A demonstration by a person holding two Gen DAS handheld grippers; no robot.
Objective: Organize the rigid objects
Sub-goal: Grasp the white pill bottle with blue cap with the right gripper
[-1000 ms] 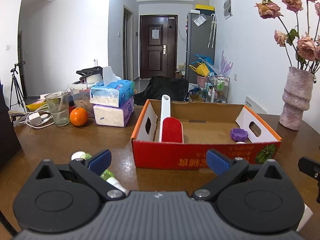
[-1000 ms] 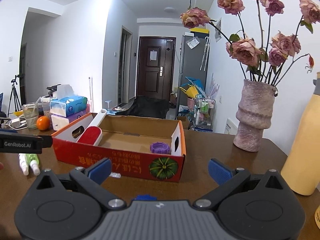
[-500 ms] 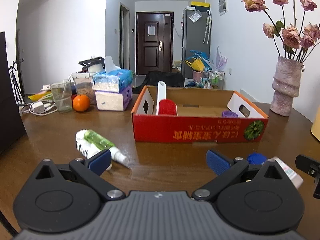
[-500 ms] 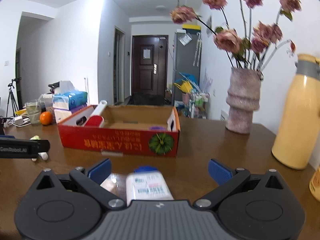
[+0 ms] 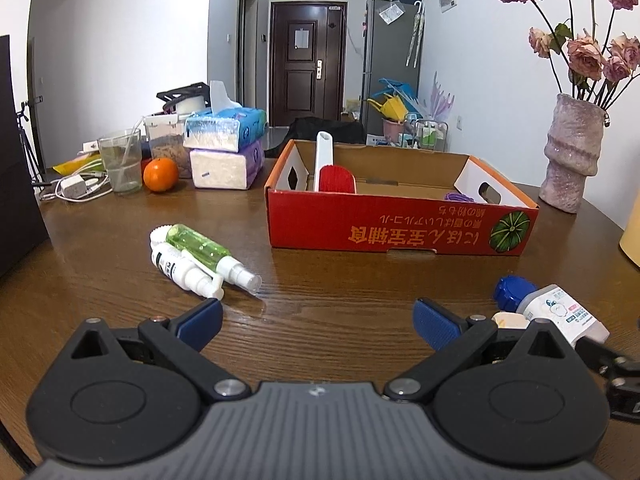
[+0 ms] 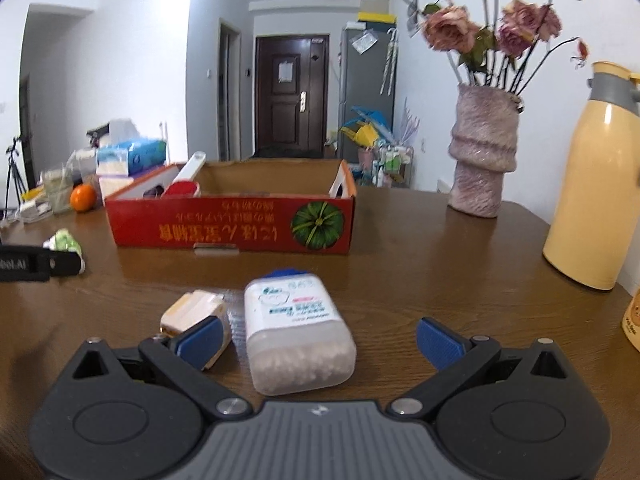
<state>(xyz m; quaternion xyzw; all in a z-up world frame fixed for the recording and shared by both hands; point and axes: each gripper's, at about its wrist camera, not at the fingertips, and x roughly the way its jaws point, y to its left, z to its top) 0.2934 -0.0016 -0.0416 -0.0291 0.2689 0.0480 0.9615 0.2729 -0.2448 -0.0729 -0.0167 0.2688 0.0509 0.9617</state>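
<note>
left gripper wide open, empty, low over the wooden table. 2 spray bottles lie side by side at its 11 o'clock: green spray bottle touching the white spray bottle. red cardboard box at 12, w/ a red lint brush leaning in its left end. right gripper also wide open, fingers either side of a white blue-capped bottle lying on its side, not gripping. small beige box just beside it at 9.

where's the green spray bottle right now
In the left wrist view, the green spray bottle lies on the table, left of the red box, touching a white spray bottle.
</note>
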